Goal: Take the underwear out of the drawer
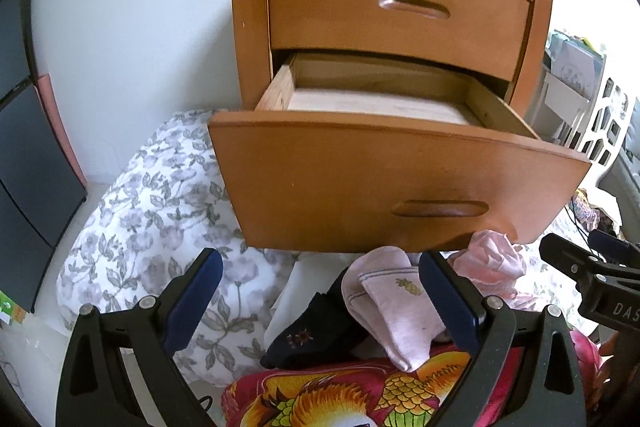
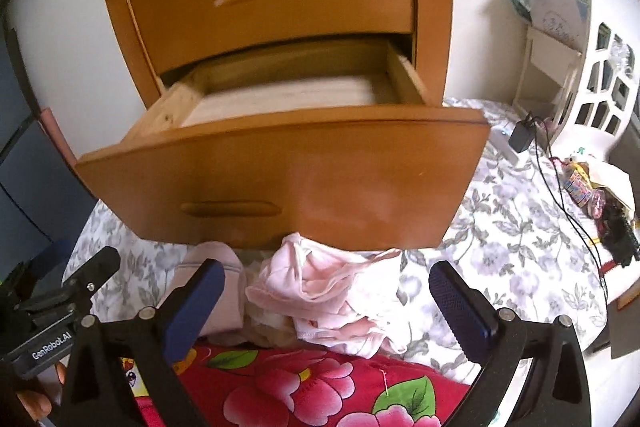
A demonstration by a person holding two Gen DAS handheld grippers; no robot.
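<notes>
The nightstand's lower drawer (image 1: pixel 400 163) (image 2: pixel 280 167) stands pulled out, and only its bare wooden bottom (image 1: pixel 372 105) shows inside. Crumpled pink underwear (image 2: pixel 332 287) (image 1: pixel 492 263) lies on the floral bedding (image 2: pixel 500 227) just under the drawer front. My right gripper (image 2: pixel 328 299) hovers over it, open wide, with its pads off the cloth. My left gripper (image 1: pixel 320 293) is open too, above a pale pink sock (image 1: pixel 396 303) and a dark sock (image 1: pixel 316 335), touching neither.
A red flowered blanket (image 2: pixel 300 387) covers the near edge. To the right are a white lattice basket (image 2: pixel 600 87), a black charger (image 2: pixel 520 137) with its cable, and small clutter. A dark panel (image 1: pixel 28 147) stands at the left by the white wall.
</notes>
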